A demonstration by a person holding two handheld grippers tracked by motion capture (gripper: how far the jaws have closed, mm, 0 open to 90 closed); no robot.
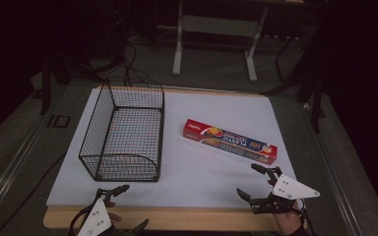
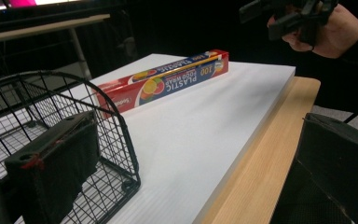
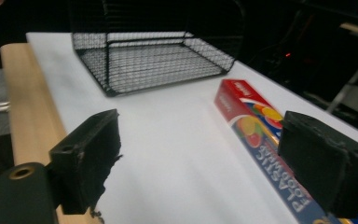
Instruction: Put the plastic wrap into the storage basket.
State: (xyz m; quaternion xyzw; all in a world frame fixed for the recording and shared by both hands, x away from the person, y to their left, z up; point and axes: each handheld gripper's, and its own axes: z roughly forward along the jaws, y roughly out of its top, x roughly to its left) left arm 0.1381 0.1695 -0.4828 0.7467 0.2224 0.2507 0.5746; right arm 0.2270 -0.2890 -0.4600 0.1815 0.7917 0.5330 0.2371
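Observation:
A black wire basket (image 1: pixel 123 132) stands empty on the left of the white board (image 1: pixel 202 177). A long red and blue box of plastic food wrap (image 1: pixel 229 141) lies flat at an angle to the basket's right. My left gripper (image 1: pixel 135 206) hovers open at the board's near edge, just in front of the basket (image 2: pixel 51 93), and the box (image 2: pixel 168 79) lies farther off. My right gripper (image 1: pixel 246 179) is open near the board's front right, just short of the box's near end. In the right gripper view its jaws stand wide apart, the box (image 3: pixel 256 121) running under the right one.
The white board rests on a wooden tabletop whose strip (image 1: pixel 177 219) shows along the near edge. Cables and metal table legs (image 1: pixel 178 44) stand on the floor behind. The person's hand (image 2: pixel 335 32) holds the right gripper (image 2: pixel 289 14) far off in the left gripper view.

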